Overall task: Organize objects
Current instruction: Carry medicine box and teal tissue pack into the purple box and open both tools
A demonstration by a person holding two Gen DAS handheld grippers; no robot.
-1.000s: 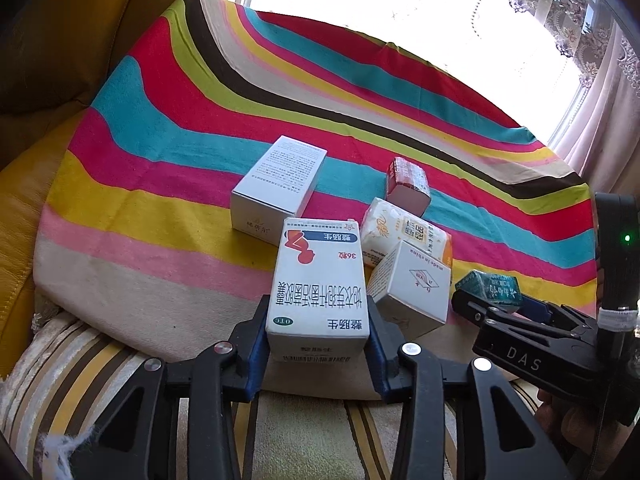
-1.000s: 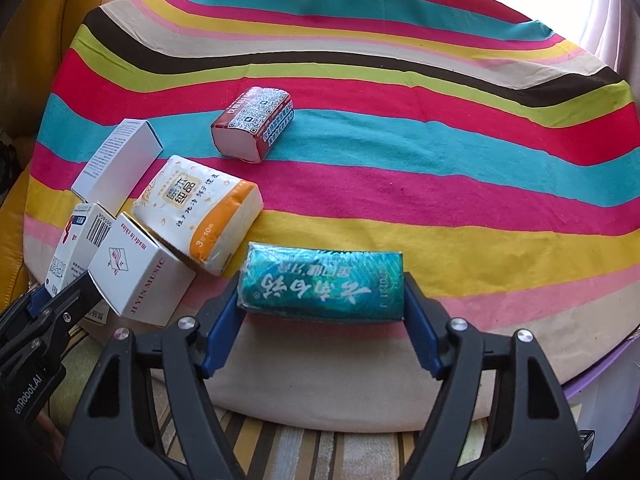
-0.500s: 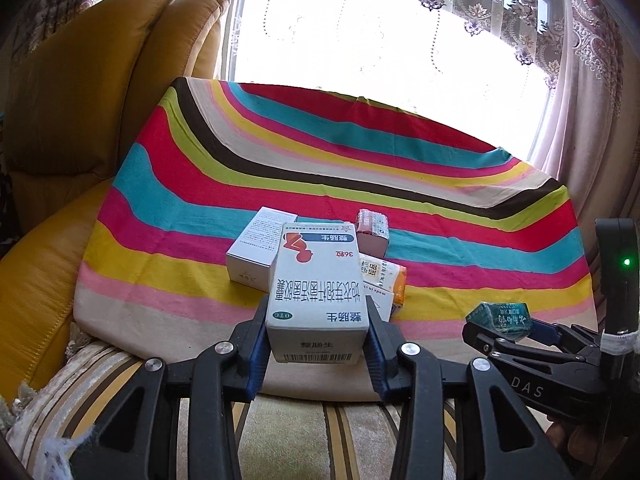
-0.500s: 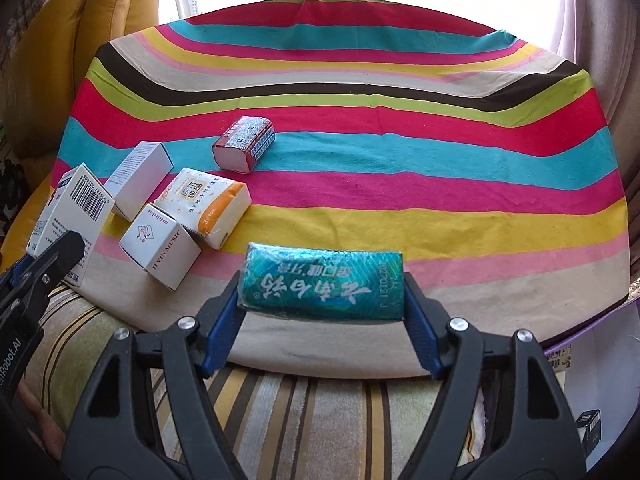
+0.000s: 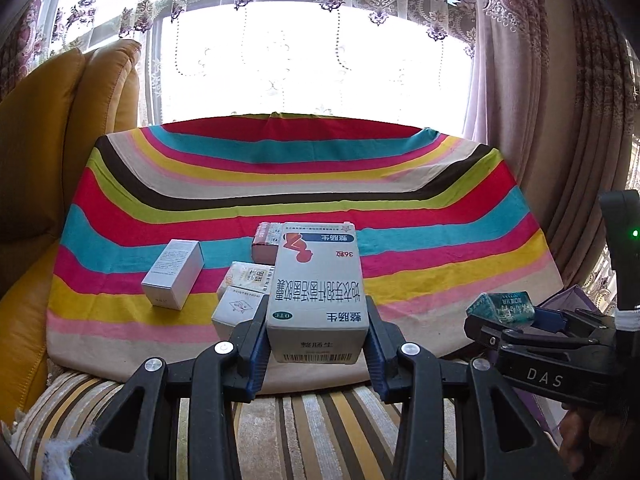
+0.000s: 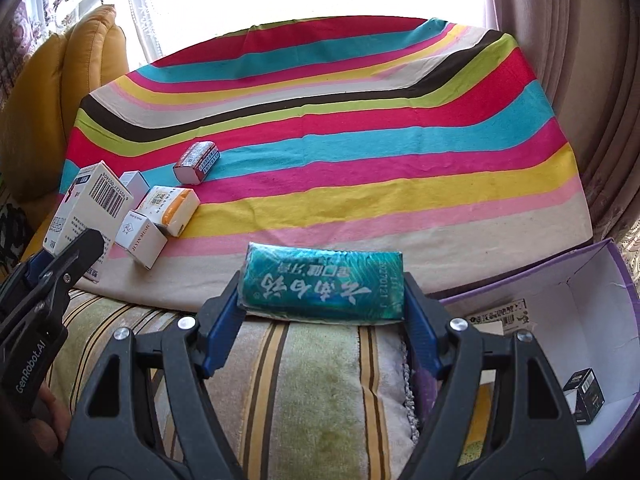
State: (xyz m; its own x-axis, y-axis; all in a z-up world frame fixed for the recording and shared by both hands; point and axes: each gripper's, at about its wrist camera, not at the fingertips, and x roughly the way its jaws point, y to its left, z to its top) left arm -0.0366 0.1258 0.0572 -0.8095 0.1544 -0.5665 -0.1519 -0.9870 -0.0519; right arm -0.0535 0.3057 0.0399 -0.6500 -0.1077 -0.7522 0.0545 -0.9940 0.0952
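Note:
My left gripper (image 5: 316,344) is shut on a white medicine box (image 5: 316,292) with a barcode, held above the near edge of the striped cloth (image 5: 280,184). My right gripper (image 6: 322,308) is shut on a green tissue pack (image 6: 320,284), lifted in front of the cloth. The right gripper also shows in the left wrist view (image 5: 516,320), and the left gripper's box in the right wrist view (image 6: 88,204). On the cloth lie a white box (image 5: 174,274), a small white box (image 6: 140,238), an orange-white tissue pack (image 6: 170,208) and a red pack (image 6: 197,161).
A purple-edged open box (image 6: 560,312) stands low at the right, with a small black box (image 6: 584,394) inside. A yellow sofa (image 5: 48,152) is on the left. Striped cushion fabric (image 6: 304,380) lies below the grippers. Curtains (image 5: 540,100) hang at the right.
Both grippers have pulled back and up from the cloth with their objects. The items on the cloth look smaller and farther; the purple box has come into view at right.

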